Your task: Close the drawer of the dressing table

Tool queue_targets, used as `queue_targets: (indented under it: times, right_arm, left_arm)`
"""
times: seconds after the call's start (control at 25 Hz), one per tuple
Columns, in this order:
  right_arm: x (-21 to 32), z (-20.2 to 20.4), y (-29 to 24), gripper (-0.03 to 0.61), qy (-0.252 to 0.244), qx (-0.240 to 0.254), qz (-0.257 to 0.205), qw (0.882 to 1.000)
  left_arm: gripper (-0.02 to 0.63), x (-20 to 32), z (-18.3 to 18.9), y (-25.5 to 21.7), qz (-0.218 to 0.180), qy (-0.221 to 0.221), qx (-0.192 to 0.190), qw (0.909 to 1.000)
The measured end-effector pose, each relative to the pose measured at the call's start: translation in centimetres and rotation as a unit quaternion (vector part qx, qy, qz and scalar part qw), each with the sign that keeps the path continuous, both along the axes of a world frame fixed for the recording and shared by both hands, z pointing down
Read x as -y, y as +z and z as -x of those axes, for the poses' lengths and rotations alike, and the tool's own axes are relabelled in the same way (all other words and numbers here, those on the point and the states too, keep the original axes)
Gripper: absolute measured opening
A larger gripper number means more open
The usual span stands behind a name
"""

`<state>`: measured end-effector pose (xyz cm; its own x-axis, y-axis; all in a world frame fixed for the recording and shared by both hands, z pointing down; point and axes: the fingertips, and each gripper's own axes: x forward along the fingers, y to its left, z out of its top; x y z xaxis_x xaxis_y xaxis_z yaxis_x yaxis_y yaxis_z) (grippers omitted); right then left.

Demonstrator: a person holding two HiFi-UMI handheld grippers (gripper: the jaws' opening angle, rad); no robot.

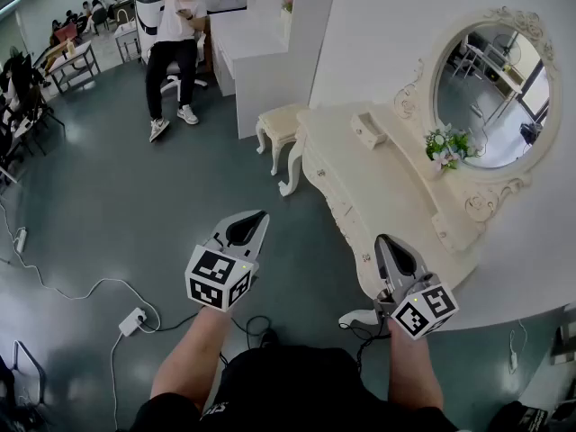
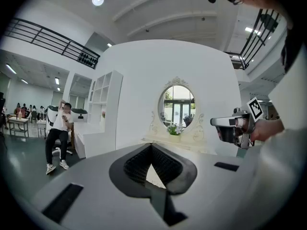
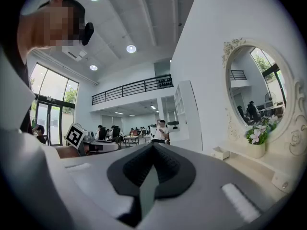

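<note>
small drawer [image 1: 369,131] sticks out on the desk [image 1: 396,187] top, left of the mirror [image 1: 495,97]. it lies ahead & right of the right gripper [image 1: 390,246], prob. the nearer one; left gripper [image 1: 255,219] well apart. both prs of fingers pressed together, nothing held.

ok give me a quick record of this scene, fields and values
left tongs: shut, empty, over the floor
right tongs: shut, empty, by the table's near end
drawer: small, on the tabletop, sticking out
table: cream, against the wall
mirror: oval, on the table
flowers: in front of the mirror
stool: at the table's far end
person: seated, far back
</note>
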<state>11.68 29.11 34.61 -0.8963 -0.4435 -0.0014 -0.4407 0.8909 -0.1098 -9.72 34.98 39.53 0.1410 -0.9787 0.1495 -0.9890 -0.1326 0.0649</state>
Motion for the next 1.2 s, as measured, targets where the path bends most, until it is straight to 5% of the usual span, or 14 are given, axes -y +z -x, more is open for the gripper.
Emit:
queue_targets:
  times: [1.2]
  right_arm:
    - [-3.8,-14.8,2.1,0.009,-0.017,0.037,0.046,0.998]
  left_arm:
    - [0.006,-2.4,-15.8,0.1,0.015,-0.002,-0.001,0.9999]
